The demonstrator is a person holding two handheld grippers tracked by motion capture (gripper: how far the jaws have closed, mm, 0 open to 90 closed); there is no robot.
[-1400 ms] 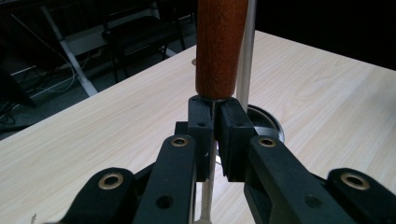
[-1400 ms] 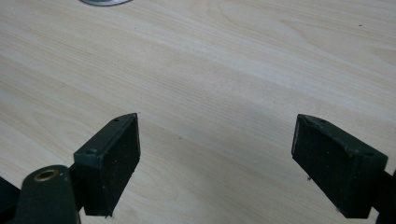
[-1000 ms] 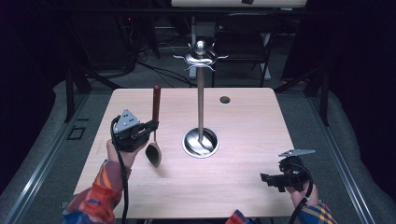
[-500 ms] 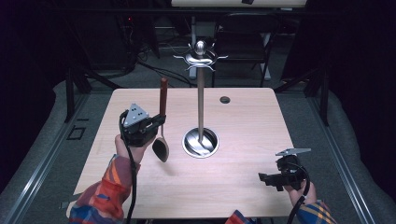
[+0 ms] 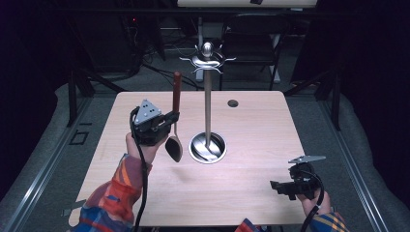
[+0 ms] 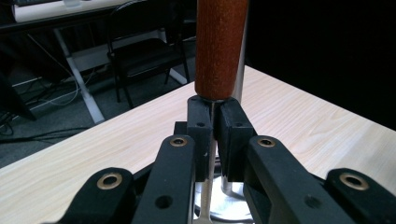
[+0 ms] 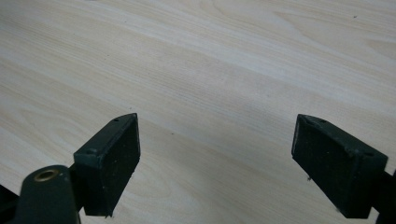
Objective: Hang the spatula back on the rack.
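Holding the spoon [image 5: 175, 126] clear of the table [image 5: 251, 183] left of centre in the high view, the left gripper [image 5: 170, 118] pinches its thin metal neck just below the wooden handle, bowl hanging down. The pick-up looks done; hanging it on the stand [image 5: 207, 104] at centre, just beside it, remains. At lower right, the right gripper [image 5: 278, 186] rests low, jaws spread with nothing between them.
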